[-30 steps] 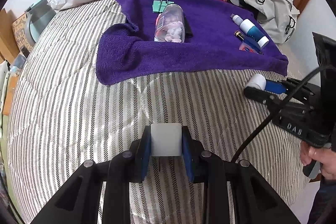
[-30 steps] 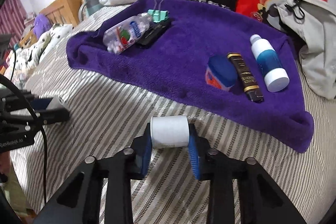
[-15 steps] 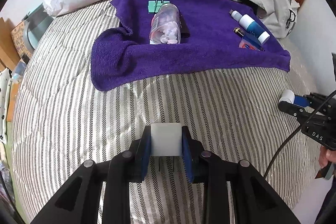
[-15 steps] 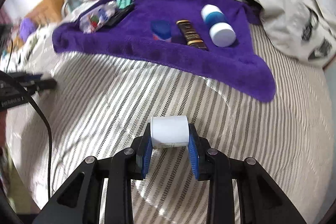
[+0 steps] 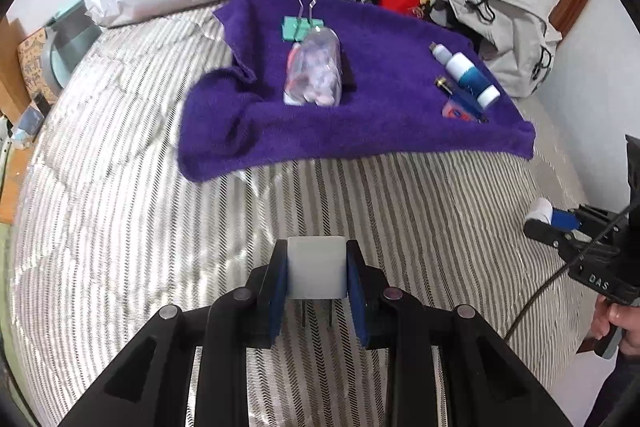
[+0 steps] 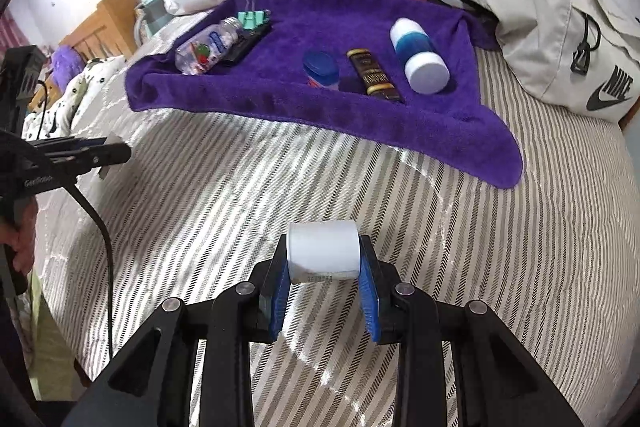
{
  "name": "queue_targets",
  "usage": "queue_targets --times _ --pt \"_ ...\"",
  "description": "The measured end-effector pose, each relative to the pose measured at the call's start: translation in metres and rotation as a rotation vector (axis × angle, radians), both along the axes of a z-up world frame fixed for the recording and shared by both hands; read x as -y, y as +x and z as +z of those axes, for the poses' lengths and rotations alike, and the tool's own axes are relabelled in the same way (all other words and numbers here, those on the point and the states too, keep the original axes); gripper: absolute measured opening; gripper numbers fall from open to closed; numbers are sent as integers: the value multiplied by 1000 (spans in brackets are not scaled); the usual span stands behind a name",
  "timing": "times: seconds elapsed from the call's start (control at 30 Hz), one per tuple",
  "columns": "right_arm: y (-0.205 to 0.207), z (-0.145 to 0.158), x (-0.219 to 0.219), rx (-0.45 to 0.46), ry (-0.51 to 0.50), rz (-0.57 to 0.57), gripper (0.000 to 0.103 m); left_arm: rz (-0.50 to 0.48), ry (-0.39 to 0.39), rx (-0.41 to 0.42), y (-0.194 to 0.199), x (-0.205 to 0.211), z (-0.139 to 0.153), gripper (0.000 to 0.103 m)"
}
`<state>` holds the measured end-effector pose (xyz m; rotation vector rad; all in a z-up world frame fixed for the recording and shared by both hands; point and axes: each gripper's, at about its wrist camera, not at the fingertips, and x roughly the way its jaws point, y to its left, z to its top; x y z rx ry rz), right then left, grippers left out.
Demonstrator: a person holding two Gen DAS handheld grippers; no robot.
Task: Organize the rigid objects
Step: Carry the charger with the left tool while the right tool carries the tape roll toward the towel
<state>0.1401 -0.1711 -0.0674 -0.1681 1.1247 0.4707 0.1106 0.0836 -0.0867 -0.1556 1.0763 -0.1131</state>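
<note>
While both tools hang above the striped bedcover, each has its load pinched between blue pads. The left gripper is closed on a white plug, its two metal prongs pointing down just behind the pads. The right gripper is clamped on a white roll lying crosswise between the fingers.

Both look light and stiff. The plug's flat sides give the pads a square seat, so the present hold on its body, clear of the prongs, seems sound. The roll is round and could turn or slip if squeezed off-centre; holding it across the flat ends, as now, is probably safest.

Ahead of both tools lies the purple towel. Far ahead of the left tool rest the clear bottle and green clip; ahead of the right tool sit a blue-capped jar, a dark tube and a blue-and-white bottle.

Compared with half a second ago, the right tool has swung back left, bringing the towel closer and more central, while the left view has shifted only slightly.
</note>
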Motion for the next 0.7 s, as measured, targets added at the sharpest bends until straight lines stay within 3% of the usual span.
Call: queue_targets --times 0.33,0.7 --pt "1 -3 4 -20 25 10 31 7 -19 21 2 -5 18 26" --pt "19 12 18 -12 73 1 31 -34 52 89 41 20 49 26"
